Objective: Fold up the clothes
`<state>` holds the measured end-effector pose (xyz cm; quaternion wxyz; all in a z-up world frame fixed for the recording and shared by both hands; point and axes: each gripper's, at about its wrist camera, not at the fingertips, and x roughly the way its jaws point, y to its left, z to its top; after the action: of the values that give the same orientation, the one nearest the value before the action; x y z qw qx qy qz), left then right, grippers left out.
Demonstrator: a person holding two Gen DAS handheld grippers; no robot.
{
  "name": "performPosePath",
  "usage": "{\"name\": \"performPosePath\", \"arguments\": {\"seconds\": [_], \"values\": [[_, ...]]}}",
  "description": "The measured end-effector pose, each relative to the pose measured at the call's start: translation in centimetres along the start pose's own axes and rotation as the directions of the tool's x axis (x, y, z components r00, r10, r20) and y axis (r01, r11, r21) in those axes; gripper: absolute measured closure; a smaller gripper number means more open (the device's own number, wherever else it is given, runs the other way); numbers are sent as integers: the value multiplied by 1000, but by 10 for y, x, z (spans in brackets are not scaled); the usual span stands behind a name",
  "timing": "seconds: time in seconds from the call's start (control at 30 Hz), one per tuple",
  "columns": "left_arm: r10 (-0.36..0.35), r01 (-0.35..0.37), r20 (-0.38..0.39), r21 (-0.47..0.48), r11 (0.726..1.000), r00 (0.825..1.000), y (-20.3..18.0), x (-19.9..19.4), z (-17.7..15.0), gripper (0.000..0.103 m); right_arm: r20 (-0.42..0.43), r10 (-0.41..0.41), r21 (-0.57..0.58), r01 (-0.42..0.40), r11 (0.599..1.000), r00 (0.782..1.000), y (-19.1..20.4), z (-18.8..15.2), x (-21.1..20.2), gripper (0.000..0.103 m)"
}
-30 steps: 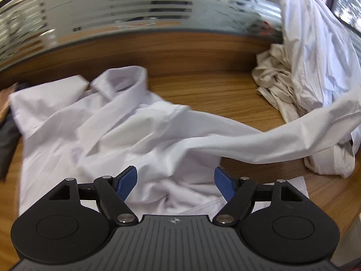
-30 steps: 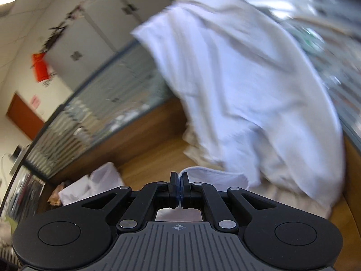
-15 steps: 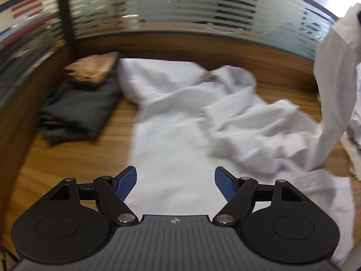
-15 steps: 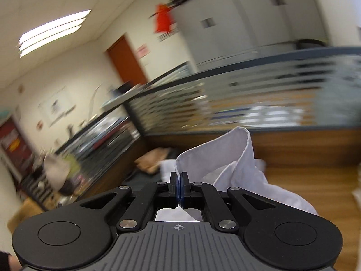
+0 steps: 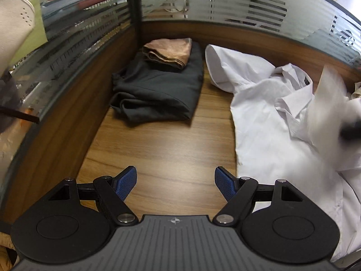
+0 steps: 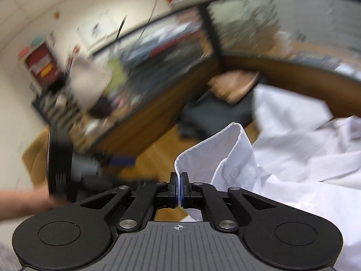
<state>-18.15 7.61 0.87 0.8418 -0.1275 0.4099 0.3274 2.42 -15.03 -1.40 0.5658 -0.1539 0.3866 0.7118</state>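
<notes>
Looking down on a wood-grain desk top (image 5: pixel 162 140) boxed in by wood-and-frosted-glass partitions (image 5: pixel 225 4) with horizontal stripes; a dark post marks the corner at 12 o'clock in the left wrist view. Office beyond the glass: pale walls, ceiling light, red cabinet, all blurred in the right wrist view.

Crumpled white button-up shirt (image 5: pixel 270 113) spread over the desk from 1 to 4 o'clock in the left view, collar up near 2 o'clock. One cuffed sleeve (image 6: pixel 227 144) is lifted off the pile, pinched between the clenched pads of the right gripper (image 6: pixel 179 190); cuff edge stands up just above the fingers. From the left camera that gripper is only a dark smear at 3 o'clock behind blurred white cloth.

Left gripper (image 5: pixel 176 184) released, blue pads wide, nothing between them, bare wood beneath.

Against a second ago: the left view then looked straight over the shirt with a heap of pale clothes at 2 o'clock; it has swung so the shirt sits to the right and the corner stack shows. The right view then faced that heap and cabinets; the sleeve has stayed clamped throughout.

Folded dark grey garment (image 5: pixel 158 90) at 11–12 o'clock, folded tan cloth (image 5: pixel 169 53) on top. A forearm (image 6: pixel 24 201) enters at 9 o'clock in the right view.
</notes>
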Motion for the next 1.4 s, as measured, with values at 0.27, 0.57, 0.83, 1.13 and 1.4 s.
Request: {"name": "performPosePath", "arguments": {"seconds": [0.27,0.57,0.83,1.13,1.4], "values": [[-101,97,64,66,993,993,-14,5,33,21,2,-37,-31,37,999,999,21,-26,-13,59],[-331,310,79,204,929,940,-93,25,78,20,90,-272,134,259,956,958,-9,-52,-87,52],[-524,496,10,307,812,852,-190,42,102,18,72,-509,360,453,815,858,-51,-111,-148,50],[-607,609,-124,331,721,785,-285,69,112,17,-25,-702,549,597,585,712,-100,-184,-190,48],[-572,610,-219,369,701,790,-341,101,113,17,-135,-772,648,645,405,621,-152,-245,-201,44]]}}
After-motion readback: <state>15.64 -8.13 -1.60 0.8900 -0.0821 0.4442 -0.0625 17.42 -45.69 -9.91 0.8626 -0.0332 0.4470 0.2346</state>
